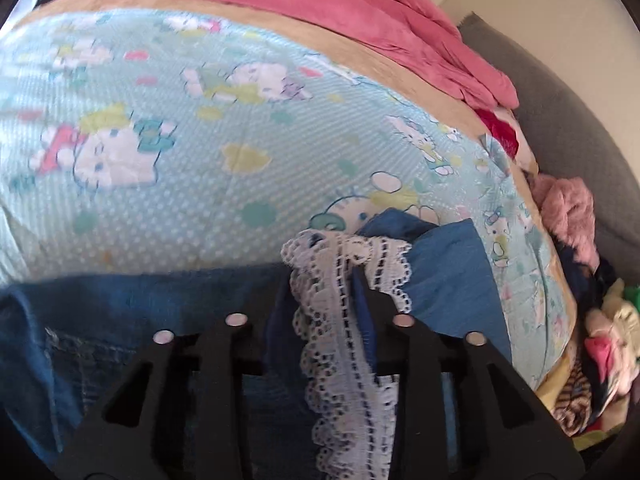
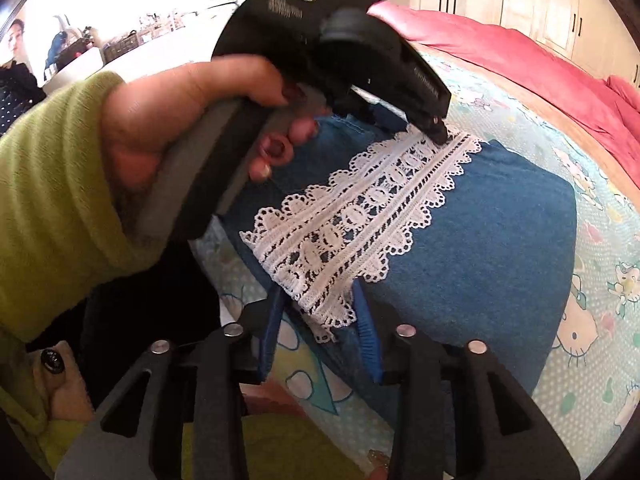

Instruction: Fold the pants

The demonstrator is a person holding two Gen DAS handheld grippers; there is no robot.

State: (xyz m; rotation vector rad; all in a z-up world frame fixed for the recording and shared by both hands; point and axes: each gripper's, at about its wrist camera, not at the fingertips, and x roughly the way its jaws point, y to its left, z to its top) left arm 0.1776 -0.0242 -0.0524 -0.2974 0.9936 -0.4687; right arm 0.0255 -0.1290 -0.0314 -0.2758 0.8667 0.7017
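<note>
Right wrist view: looking down on blue denim pants (image 2: 480, 240) spread over the cartoon-print bedsheet (image 2: 592, 320), with a white lace trim (image 2: 360, 208) running along the cloth.

Straddling the trim's near end with the right gripper (image 2: 318, 312). Blue pads (image 2: 366, 320) part-way apart, one either side of the lace, not visibly squeezing it.

Up at the far end, bearing down on the same trim with the left gripper (image 2: 438, 134), carried by a hand (image 2: 168, 128) in a green sleeve (image 2: 52, 200). Set narrow there, but can't tell whether pinching or only pressing.

Most likely working both ends at once to keep the lace straight and the denim flat for a clean crease.

Over to the left wrist view: lace rucked up around one dark finger (image 1: 360, 280), denim underneath. Contact, yes; a grip, can't say.

Worth watching: pulling on lace alone could bunch it up rather than carry the leg over.
</note>
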